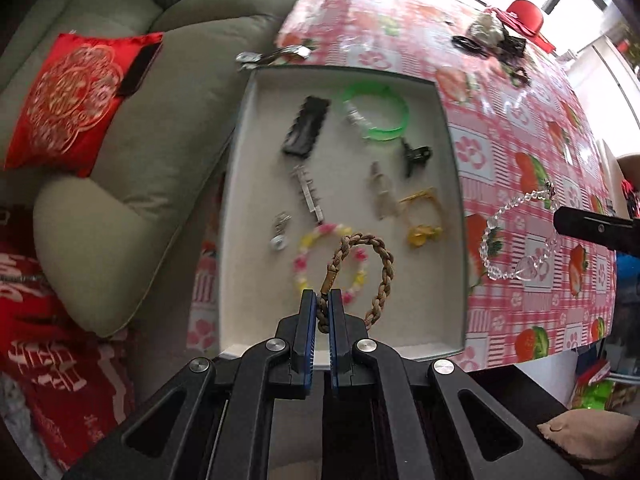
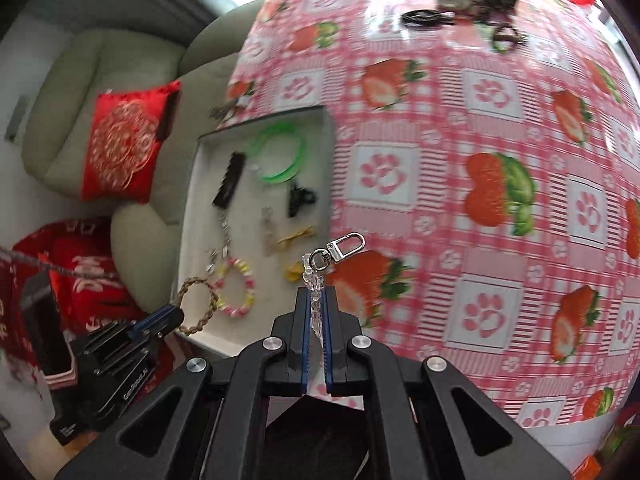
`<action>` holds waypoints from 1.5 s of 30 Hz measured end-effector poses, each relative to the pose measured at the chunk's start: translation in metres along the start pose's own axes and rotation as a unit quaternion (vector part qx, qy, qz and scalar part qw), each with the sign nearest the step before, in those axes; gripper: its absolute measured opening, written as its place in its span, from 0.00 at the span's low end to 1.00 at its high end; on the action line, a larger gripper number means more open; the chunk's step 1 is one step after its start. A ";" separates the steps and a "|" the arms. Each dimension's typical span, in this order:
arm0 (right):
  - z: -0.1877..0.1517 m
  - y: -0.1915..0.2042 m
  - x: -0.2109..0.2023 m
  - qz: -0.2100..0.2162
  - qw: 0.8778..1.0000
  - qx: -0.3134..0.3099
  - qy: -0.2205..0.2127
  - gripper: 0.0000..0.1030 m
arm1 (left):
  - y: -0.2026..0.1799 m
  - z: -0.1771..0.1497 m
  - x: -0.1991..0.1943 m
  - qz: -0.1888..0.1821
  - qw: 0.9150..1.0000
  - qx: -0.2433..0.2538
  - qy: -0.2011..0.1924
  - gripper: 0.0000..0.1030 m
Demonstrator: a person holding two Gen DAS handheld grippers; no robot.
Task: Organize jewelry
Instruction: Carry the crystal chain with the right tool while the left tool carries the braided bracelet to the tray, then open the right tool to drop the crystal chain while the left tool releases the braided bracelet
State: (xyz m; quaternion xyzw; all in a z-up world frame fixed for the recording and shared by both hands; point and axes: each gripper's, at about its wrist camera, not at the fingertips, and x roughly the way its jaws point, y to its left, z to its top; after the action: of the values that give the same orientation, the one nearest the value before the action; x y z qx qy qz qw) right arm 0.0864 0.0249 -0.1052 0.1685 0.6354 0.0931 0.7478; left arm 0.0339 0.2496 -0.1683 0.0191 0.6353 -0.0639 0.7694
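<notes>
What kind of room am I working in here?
Most likely a home living room: a grey-green upholstered sofa with a red embroidered cushion sits beside a table under a pink strawberry-print plastic tablecloth, where a white shallow jewelry tray rests.

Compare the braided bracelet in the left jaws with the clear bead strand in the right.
The braided bracelet is tan and opaque; the bead strand is clear.
The bracelet is plaited cord; the strand is beads, ending in a silver clasp.
The bracelet hangs over the white tray; the strand hangs over the strawberry tablecloth, outside the tray.
Both are loops, each pinched in shut jaws.
</notes>
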 end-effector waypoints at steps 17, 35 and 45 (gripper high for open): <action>-0.011 0.052 0.070 0.005 0.994 -0.059 0.087 0.05 | 0.034 -0.013 0.054 0.023 0.998 -0.029 0.050 0.12; 0.004 0.044 0.126 -0.059 0.989 -0.080 0.110 0.05 | 0.026 -0.003 0.080 0.004 0.998 -0.024 0.052 0.12; 0.024 0.037 0.127 -0.079 0.989 -0.077 0.096 0.05 | 0.019 0.009 0.084 0.002 0.999 -0.014 0.045 0.12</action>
State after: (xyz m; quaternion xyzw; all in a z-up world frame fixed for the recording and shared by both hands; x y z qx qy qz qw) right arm 0.1350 0.1008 -0.2050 0.0496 0.7063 0.0983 0.6993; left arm 0.0609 0.2615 -0.2500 0.0130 0.6704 -0.0525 0.7400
